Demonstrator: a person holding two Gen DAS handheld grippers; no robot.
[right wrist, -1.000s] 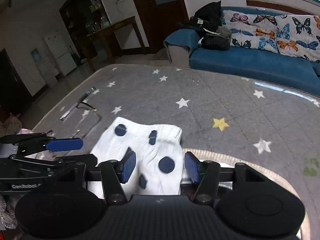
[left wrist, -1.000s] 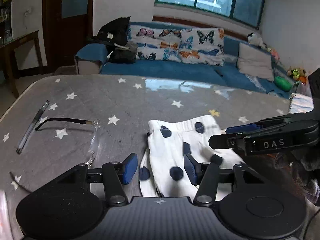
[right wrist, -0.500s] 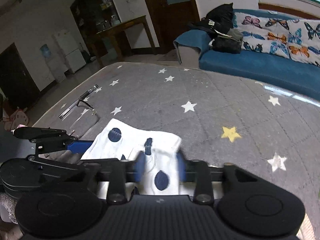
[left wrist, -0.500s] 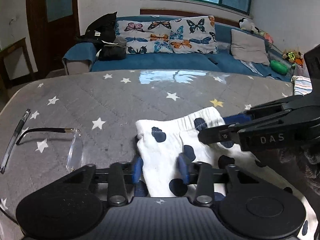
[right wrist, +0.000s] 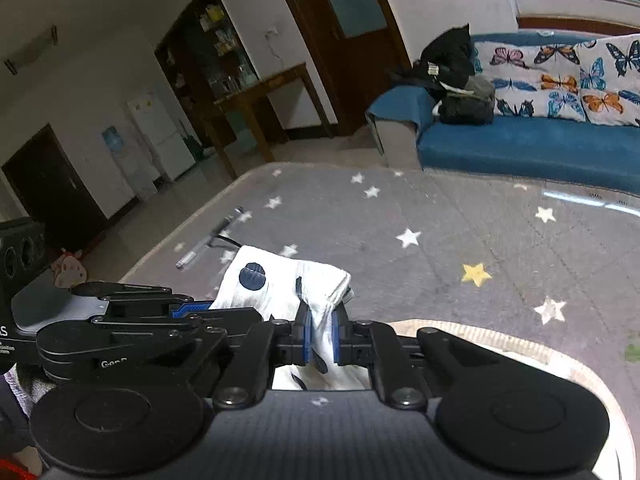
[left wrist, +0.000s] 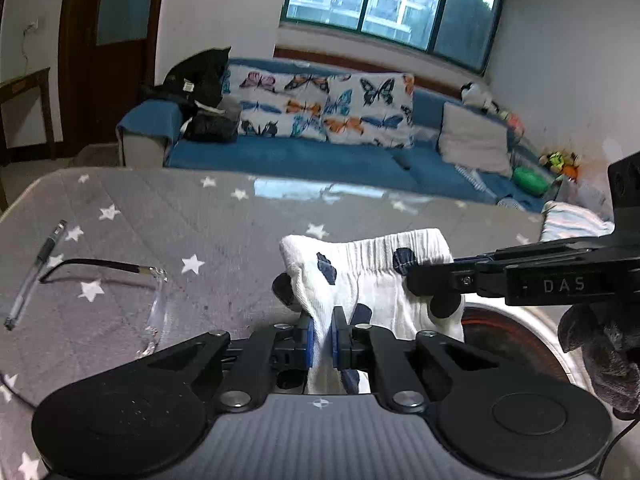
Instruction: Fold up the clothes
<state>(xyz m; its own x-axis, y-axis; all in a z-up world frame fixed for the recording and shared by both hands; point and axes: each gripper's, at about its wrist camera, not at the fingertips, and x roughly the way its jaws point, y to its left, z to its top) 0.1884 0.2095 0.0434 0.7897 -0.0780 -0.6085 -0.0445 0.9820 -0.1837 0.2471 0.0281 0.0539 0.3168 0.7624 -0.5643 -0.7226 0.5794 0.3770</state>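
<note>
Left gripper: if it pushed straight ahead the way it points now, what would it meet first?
The left gripper is already shut on the spotted white garment, so that cloth comes first; beyond it probably the grey starred table cover, though depth is unclear.

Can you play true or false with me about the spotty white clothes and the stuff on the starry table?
1. Both tools are pinching the spotty white garment. True: the left tool and the right tool are each shut on its fabric.
2. The garment has red stripes. False: it is white with dark blue dots.
3. A pair of glasses lies on the grey star-patterned table cover. True.
4. The pen lies on top of the garment. False: it lies apart from it, beside the glasses.
5. The sofa behind the table is green. False: it is blue, with butterfly cushions.
</note>
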